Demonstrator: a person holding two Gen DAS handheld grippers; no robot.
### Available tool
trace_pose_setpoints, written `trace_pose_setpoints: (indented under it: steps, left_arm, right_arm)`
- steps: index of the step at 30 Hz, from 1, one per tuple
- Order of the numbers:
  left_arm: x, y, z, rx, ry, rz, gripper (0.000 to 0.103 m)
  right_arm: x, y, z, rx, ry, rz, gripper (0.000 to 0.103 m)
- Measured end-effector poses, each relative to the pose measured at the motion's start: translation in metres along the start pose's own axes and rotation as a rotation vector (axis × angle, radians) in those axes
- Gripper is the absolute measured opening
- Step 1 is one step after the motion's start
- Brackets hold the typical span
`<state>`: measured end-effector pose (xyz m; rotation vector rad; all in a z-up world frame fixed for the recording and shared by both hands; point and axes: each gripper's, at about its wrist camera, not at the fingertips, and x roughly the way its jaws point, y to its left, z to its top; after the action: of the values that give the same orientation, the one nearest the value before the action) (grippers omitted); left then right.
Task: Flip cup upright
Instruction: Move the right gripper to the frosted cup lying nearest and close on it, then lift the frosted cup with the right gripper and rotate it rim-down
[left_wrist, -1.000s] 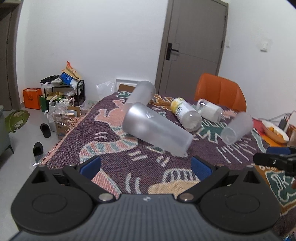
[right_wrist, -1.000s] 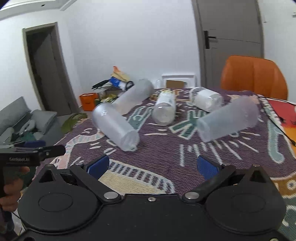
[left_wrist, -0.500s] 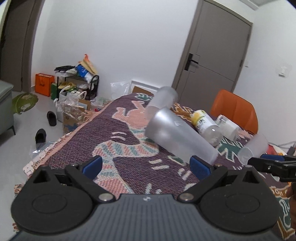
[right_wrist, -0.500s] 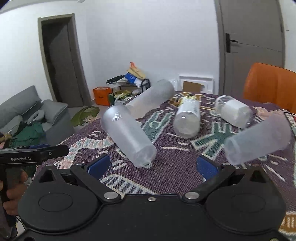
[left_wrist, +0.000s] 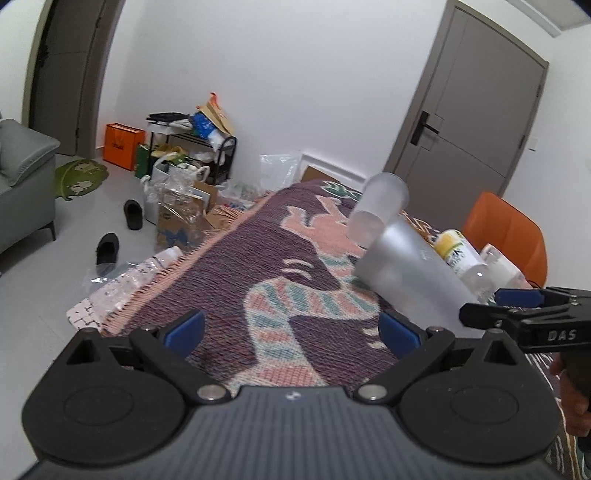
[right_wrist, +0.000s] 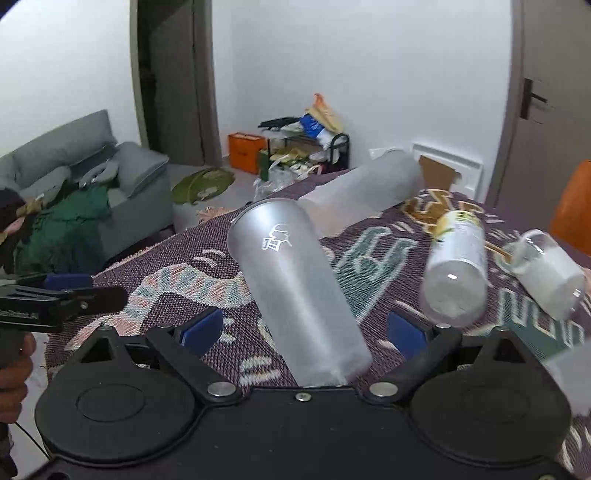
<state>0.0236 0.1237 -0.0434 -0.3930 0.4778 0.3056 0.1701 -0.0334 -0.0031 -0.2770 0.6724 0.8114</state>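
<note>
A frosted cup with a white logo (right_wrist: 299, 284) lies on its side on the patterned cloth (right_wrist: 177, 266). My right gripper (right_wrist: 304, 330) is open, and the cup's near end lies between its blue fingertips. The same cup (left_wrist: 413, 277) shows at the right of the left wrist view. My left gripper (left_wrist: 291, 326) is open and empty over the cloth, left of the cup. The right gripper (left_wrist: 517, 310) reaches in at that view's right edge. A second frosted cup (right_wrist: 362, 192) lies on its side behind.
A yellow-labelled bottle (right_wrist: 458, 266) and a white-filled jar (right_wrist: 546, 273) lie on the cloth at the right. An orange chair (left_wrist: 506, 236) stands behind. The cloth's left edge (left_wrist: 177, 273) drops to the floor, with boxes, shoes and a grey sofa (right_wrist: 92, 184) beyond.
My right gripper has moved forward and left until the logo cup's near end lies between its fingers. My left gripper has swung left, away from the cups.
</note>
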Motion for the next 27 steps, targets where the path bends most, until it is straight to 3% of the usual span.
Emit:
trace_pose_setpoints:
  steps: [9,12,14,16,27]
  left_arm:
    - [0.002,0.007,0.001,-0.003,0.004,0.02,0.101]
    - [0.003,0.005,0.001,-0.001,0.005,0.022,0.101]
    - [0.003,0.005,0.001,0.001,0.006,0.025,0.101]
    - [0.002,0.003,0.002,0.003,0.011,0.031,0.101]
    - [-0.012,0.0,0.004,-0.008,-0.015,0.033,0.101]
  right_arm:
    - [0.037,0.006,0.007,-0.046,0.057,-0.01,0.093]
    - [0.048,0.008,0.005,-0.085,0.096,-0.018,0.081]
    - [0.054,0.006,0.001,-0.09,0.127,-0.038,0.064]
    - [0.051,0.003,-0.001,-0.064,0.13,-0.032,0.06]
    - [-0.003,-0.015,-0.001,0.006,0.028,-0.035,0.059]
